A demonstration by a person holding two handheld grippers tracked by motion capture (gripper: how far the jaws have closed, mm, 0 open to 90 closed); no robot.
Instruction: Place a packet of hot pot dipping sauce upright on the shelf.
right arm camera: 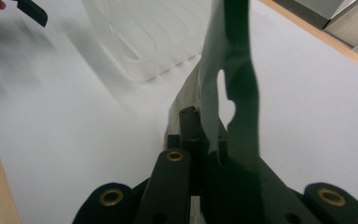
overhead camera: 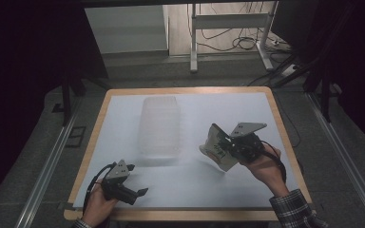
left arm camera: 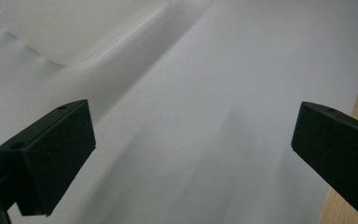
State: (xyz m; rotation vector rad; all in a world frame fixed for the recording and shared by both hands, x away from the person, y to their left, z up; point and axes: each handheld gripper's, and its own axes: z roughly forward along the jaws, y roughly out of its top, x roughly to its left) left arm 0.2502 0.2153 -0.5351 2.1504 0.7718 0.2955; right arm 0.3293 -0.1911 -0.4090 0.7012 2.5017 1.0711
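My right claw is clamped on a snack packet, lifted over the desk right of the clear plastic tub. Left claw gapes empty, near-left. Packet isn't in yet, I'd judge.

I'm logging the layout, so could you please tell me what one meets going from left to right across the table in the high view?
Left gripper → clear plastic container → snack packet → right gripper, clamped on the packet.
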